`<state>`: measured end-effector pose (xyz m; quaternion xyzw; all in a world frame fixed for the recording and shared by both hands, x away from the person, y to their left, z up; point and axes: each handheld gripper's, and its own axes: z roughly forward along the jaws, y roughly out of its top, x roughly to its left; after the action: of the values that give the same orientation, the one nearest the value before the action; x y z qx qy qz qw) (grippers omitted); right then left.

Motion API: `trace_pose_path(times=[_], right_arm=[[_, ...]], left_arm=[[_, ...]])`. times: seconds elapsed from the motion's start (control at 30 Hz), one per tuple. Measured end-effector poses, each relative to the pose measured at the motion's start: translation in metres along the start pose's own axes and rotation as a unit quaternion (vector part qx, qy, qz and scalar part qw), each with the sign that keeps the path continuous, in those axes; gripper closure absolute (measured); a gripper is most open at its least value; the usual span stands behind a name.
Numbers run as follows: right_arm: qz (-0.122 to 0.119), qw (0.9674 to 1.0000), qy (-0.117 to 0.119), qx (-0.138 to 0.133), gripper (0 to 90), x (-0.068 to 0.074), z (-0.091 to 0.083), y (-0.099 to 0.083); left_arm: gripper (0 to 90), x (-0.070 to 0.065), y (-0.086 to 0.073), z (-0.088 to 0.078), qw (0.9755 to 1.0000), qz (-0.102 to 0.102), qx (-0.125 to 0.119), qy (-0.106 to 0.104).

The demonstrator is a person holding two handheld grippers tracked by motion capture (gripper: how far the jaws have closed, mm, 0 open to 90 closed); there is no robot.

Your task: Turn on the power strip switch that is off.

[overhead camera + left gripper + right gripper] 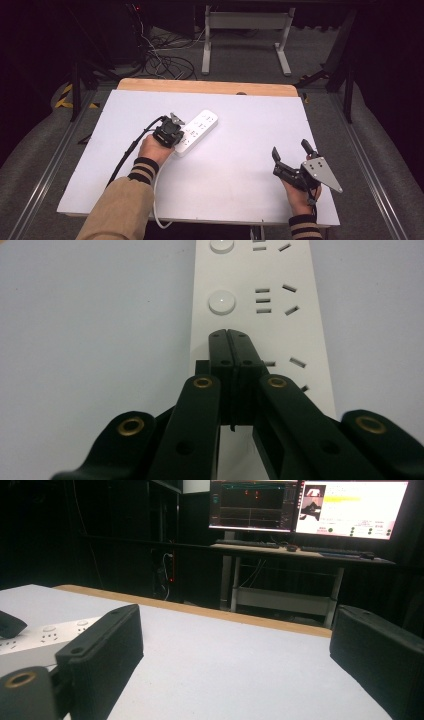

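Under the left gripper [231,337] — jaws shut — the power strip [300,315] is half hidden; right gripper [292,152] wide.

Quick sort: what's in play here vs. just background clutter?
In play:
- power strip
- left gripper, jaws shut, tips over the strip's round switch buttons
- right gripper, open, apart from the strip

Background:
- monitors
- keyboard
- desk frame
- floor cables

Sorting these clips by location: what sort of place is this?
Probably a lab or recording studio: a white-topped table in a dark, curtained room, two lit monitors on a desk behind, loose cables across the floor.
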<state>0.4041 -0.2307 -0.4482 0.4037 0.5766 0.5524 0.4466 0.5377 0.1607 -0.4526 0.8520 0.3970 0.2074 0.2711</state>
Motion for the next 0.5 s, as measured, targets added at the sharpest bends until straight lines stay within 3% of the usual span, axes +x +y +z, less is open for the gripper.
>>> trace_pose_path(times=[0.23, 0.4, 0.5], right_arm=[[0.003, 1.0000, -0.003, -0.003, 7.4, -0.0016, -0.0001, 0.0003], [0.003, 1.0000, -0.002, -0.003, 7.3, -0.0014, -0.0004, 0.0004], [0.003, 1.0000, -0.003, 0.000, 7.3, -0.0015, 0.0001, 0.0000]], left_arm=[[90.0, 0.0028, -0.0012, -0.0002, 1.0000, -0.003, -0.004, -0.009], [90.0, 0.0068, -0.0027, -0.0002, 0.9995, -0.020, -0.008, -0.024], [90.0, 0.0059, -0.0035, -0.0002, 0.9996, -0.017, -0.012, -0.020]])
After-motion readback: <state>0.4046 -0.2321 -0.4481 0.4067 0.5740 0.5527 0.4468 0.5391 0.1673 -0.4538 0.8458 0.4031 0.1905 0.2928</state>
